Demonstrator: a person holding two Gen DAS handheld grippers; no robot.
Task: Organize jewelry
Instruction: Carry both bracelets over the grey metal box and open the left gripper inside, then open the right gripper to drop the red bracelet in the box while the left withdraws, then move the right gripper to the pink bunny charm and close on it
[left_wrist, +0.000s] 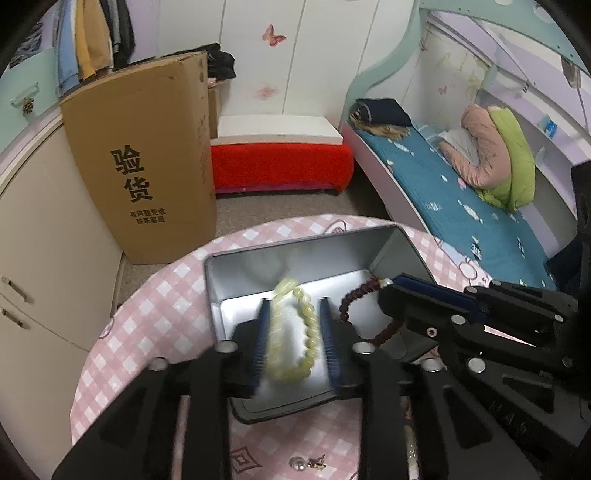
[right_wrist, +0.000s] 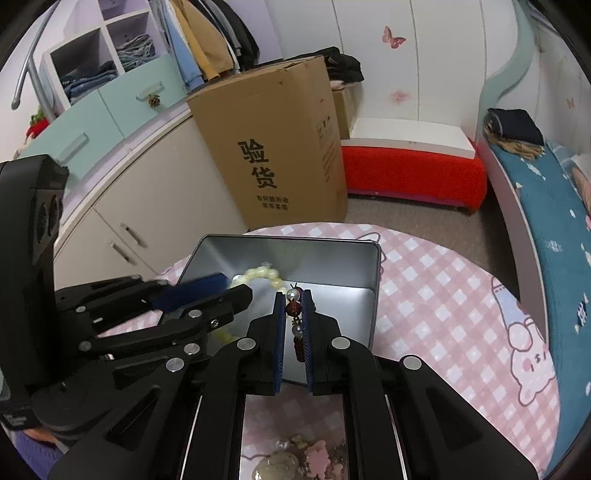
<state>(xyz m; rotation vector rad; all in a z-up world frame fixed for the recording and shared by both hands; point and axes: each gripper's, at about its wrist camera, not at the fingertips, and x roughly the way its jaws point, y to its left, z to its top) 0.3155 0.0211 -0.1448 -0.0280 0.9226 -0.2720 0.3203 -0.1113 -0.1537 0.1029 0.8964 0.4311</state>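
Observation:
An open silver tin box stands on the round table with a pink checked cloth. My left gripper is open over the box, and a blurred pale yellow-green bead bracelet lies between its fingers. My right gripper is shut on a dark red bead bracelet with white beads, held over the box's right side; it also shows in the left wrist view.
A pearl and a small gold piece lie on the cloth near me. Other jewelry pieces lie under the right gripper. A tall cardboard box, a red bench and a bed stand beyond the table.

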